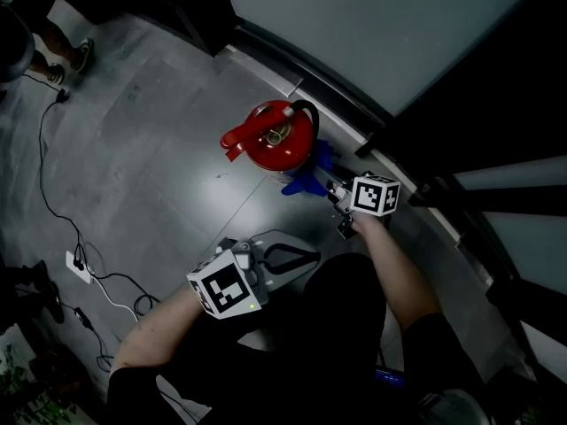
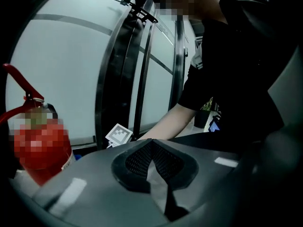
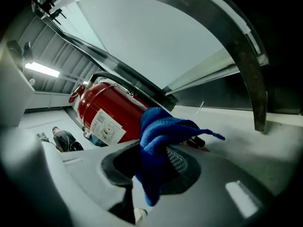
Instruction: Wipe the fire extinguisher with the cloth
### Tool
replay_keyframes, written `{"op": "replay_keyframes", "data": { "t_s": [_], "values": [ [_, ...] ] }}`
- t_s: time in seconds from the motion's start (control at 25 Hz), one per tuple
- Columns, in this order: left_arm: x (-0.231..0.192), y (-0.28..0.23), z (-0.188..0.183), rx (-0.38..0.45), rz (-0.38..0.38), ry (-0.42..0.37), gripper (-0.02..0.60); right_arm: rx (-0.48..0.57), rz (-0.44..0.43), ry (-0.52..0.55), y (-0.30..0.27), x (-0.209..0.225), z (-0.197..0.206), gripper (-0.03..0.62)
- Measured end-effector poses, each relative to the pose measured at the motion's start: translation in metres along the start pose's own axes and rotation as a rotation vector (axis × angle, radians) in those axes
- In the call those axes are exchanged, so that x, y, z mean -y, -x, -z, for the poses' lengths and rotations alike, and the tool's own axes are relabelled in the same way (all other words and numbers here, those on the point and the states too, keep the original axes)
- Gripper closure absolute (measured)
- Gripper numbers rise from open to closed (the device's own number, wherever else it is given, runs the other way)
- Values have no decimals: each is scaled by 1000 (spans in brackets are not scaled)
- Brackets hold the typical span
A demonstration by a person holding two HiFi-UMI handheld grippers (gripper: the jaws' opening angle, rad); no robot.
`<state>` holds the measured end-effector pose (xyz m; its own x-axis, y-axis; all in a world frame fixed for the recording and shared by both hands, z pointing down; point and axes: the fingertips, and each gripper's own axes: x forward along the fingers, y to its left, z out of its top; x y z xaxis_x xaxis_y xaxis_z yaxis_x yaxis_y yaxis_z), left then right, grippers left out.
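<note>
Head view: fire extinguisher seen from the top, standing on the grey floor just beside the foot of a curved glass wall. Long axis vertical, valve end toward the camera. Red lever points away from the wall; a black hose arcs over the wall side of the top.

Blue cloth lies against the extinguisher's side, low down and nearest the person. It is held by the right gripper. Left gripper is well apart from the extinguisher, toward the person's body, touching nothing.

Right gripper view only: right gripper has its jaws clamped on a fold of the cloth, and the bunch stands up in front of the extinguisher. Cylinder appears tilted here. White label on the red body, print too small to read. A person shows beyond the extinguisher.

Left gripper view only: left gripper has its pads closed together, nothing between them. Extinguisher is at far left, partly mosaicked.

Head view only: a white power strip and cable lie on the floor, far from the extinguisher.
</note>
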<state>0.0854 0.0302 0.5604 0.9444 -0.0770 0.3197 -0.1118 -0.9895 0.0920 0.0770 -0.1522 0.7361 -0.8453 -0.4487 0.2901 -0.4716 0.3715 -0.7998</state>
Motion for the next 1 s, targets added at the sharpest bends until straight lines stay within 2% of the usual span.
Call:
{"op": "replay_keyframes", "data": {
  "t_s": [0.2,0.28,0.44,0.52,0.6,0.72,0.8,0.92,1.0],
  "values": [
    [5,-9,7,-22,86,-23,575,-69,53,38,-5,24,12,494],
    [-1,-8,8,-12,98,-2,575,-99,58,48,-9,32,19,494],
    [-14,-8,-7,77,96,100,575,-126,66,31,-15,49,30,494],
    [-19,-7,-13,99,89,111,575,-121,78,7,-19,60,32,494],
    [-21,-6,-9,91,86,108,575,-124,122,10,-21,73,37,494],
    [-22,-4,7,61,73,126,575,-215,225,118,-30,92,61,494],
    [-22,0,17,38,62,139,575,-267,244,177,-37,93,74,494],
    [-24,6,28,22,44,159,575,-247,261,135,-42,101,75,494],
    [-25,11,30,25,31,173,575,-253,310,113,-40,112,77,494]
  ]
}}
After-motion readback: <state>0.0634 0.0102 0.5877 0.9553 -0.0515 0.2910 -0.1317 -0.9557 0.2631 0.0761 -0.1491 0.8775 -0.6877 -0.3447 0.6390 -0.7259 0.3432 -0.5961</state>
